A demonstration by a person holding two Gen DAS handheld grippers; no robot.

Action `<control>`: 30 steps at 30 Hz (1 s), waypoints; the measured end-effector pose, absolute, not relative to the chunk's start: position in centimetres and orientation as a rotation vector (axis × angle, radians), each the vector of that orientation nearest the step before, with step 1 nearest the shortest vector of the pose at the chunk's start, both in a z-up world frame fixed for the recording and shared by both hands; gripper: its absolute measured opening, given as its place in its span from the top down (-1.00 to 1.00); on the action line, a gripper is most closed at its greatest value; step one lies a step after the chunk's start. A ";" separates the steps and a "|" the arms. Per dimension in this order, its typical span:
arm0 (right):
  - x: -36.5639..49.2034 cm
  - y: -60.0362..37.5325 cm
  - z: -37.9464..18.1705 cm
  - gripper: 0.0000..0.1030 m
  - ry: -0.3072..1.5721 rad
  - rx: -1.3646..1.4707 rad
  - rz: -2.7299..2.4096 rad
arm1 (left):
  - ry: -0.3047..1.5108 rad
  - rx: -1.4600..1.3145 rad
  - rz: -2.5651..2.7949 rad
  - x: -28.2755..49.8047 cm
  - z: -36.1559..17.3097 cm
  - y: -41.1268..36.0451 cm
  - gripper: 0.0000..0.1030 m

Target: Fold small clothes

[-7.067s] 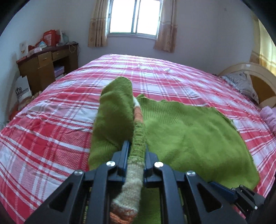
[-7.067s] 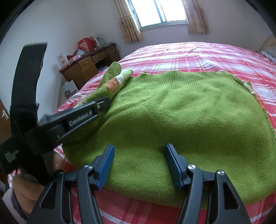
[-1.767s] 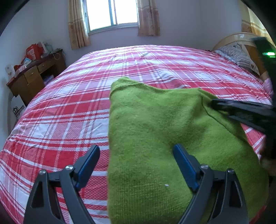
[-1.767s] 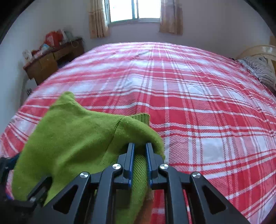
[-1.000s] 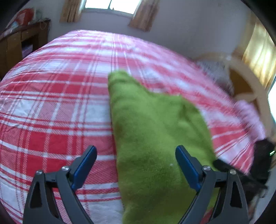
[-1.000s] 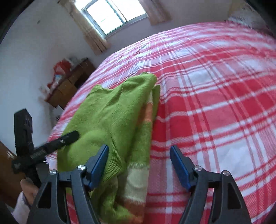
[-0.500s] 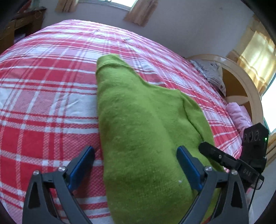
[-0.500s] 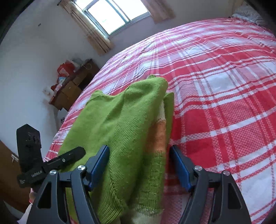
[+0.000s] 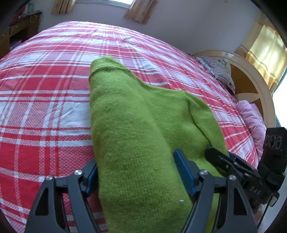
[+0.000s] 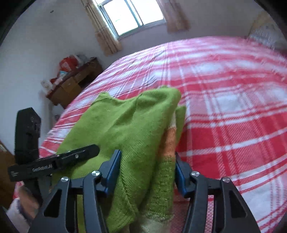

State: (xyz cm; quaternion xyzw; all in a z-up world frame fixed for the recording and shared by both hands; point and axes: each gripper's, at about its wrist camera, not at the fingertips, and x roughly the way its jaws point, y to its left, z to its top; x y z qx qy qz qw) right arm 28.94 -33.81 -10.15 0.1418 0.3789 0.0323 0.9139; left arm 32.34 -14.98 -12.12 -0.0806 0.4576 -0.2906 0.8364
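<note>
The green knitted sweater (image 9: 136, 125) lies folded lengthwise on the bed (image 9: 44, 111), near the bed's near edge, its long axis running away from that edge toward the middle of the red-and-white plaid bedspread. An orange and cream striped band (image 10: 169, 143) shows along the sweater's right side in the right wrist view.

The left hand-held gripper (image 9: 136, 177) has its jaws apart, straddling the near left part of the sweater; the blue pads (image 9: 183, 172) sit on either side of the fabric, and whether they press it cannot be told. The right hand-held gripper (image 10: 146, 172) likewise stands with jaws apart around the near right part, the knit bunched between the pads (image 10: 113, 170).

A wooden desk (image 10: 71, 82) with red bags stands by the wall under the window (image 10: 132, 16). A headboard (image 9: 251, 75) and pillows (image 9: 218, 71) lie at the bed's right end.
</note>
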 end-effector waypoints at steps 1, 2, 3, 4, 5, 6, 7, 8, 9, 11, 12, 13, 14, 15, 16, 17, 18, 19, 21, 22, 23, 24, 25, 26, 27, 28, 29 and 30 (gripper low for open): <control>29.2 -33.9 -10.2 -0.11 0.789 0.294 0.070 | 0.966 -0.177 -0.615 32.3 -12.2 -14.9 -0.54; 29.5 -34.0 -10.3 -0.11 0.792 0.300 0.073 | 0.962 -0.186 -0.616 32.3 -12.2 -14.8 -0.55; 29.6 -33.8 -10.2 -0.11 0.794 0.290 0.066 | 0.960 -0.190 -0.618 32.4 -12.2 -14.8 -0.55; 29.5 -33.4 -10.1 -0.11 0.794 0.264 0.059 | 0.956 -0.196 -0.622 32.4 -12.3 -14.7 -0.55; 29.4 -32.7 -9.9 -0.11 0.792 0.213 0.051 | 0.950 -0.202 -0.629 32.4 -12.3 -14.5 -0.55; 29.0 -31.6 -9.6 -0.11 0.785 0.139 0.046 | 0.948 -0.206 -0.633 32.4 -12.4 -14.4 -0.55; 28.7 -30.6 -9.4 -0.11 0.777 0.076 0.040 | 0.947 -0.212 -0.639 32.4 -12.4 -14.3 -0.55; 28.2 -29.7 -9.2 -0.10 0.761 0.018 0.038 | 0.947 -0.214 -0.640 32.4 -12.4 -14.3 -0.55; 27.8 -28.9 -9.0 -0.08 0.747 -0.028 0.043 | 0.946 -0.214 -0.642 32.5 -12.5 -14.2 -0.55; 27.4 -28.6 -8.9 -0.06 0.735 -0.054 0.057 | 0.943 -0.210 -0.643 32.5 -12.5 -14.3 -0.55; 27.5 -29.1 -9.0 -0.06 0.744 -0.024 0.070 | 0.942 -0.207 -0.640 32.5 -12.5 -14.3 -0.55; 27.8 -30.0 -9.2 -0.06 0.765 0.032 0.080 | 0.941 -0.201 -0.637 32.5 -12.4 -14.4 -0.55; 28.5 -31.6 -9.7 -0.06 0.802 0.136 0.095 | 0.940 -0.184 -0.628 32.5 -12.4 -14.7 -0.55; 28.9 -32.7 -10.2 -0.07 0.825 0.218 0.115 | 0.938 -0.165 -0.619 32.4 -12.3 -15.0 -0.54; 29.3 -33.9 -10.8 -0.07 0.839 0.308 0.147 | 0.935 -0.150 -0.614 32.4 -12.3 -15.2 -0.52; 29.4 -34.6 -11.2 -0.06 0.841 0.366 0.175 | 0.933 -0.138 -0.609 32.3 -12.2 -15.3 -0.48; 29.4 -34.9 -11.2 0.05 0.842 0.386 0.185 | 0.933 -0.136 -0.608 32.3 -12.2 -15.4 -0.41; 29.3 -35.0 -11.1 0.13 0.845 0.396 0.190 | 0.940 -0.140 -0.610 32.3 -12.2 -15.3 -0.37; 28.7 -34.8 -10.8 0.33 0.858 0.426 0.204 | 0.962 -0.140 -0.611 32.0 -11.8 -15.2 -0.16; 28.2 -34.5 -10.5 0.35 0.861 0.433 0.202 | 0.973 -0.143 -0.614 31.7 -11.5 -15.0 -0.11; 27.8 -34.2 -10.2 0.37 0.866 0.448 0.203 | 0.988 -0.145 -0.618 31.2 -11.1 -14.7 -0.06; 27.0 -34.1 -9.9 0.38 0.875 0.475 0.211 | 0.999 -0.140 -0.620 30.7 -10.9 -14.6 -0.05; 26.3 -33.8 -9.7 0.38 0.885 0.508 0.227 | 1.015 -0.129 -0.623 29.9 -10.6 -14.3 -0.05; 25.5 -33.6 -9.6 0.38 0.892 0.536 0.247 | 1.037 -0.118 -0.626 28.8 -10.4 -13.9 -0.05; 24.0 -33.4 -9.6 0.38 0.904 0.561 0.275 | 1.056 -0.113 -0.631 27.7 -10.3 -13.5 -0.05; 22.8 -33.0 -9.6 0.38 0.918 0.577 0.295 | 1.094 -0.104 -0.639 26.0 -10.3 -12.6 -0.05; 20.9 -32.6 -9.8 0.38 0.936 0.597 0.326 | 1.123 -0.100 -0.645 24.6 -10.3 -11.9 -0.05; 19.6 -32.2 -9.9 0.38 0.944 0.607 0.345 | 1.141 -0.100 -0.651 23.7 -10.4 -11.5 -0.05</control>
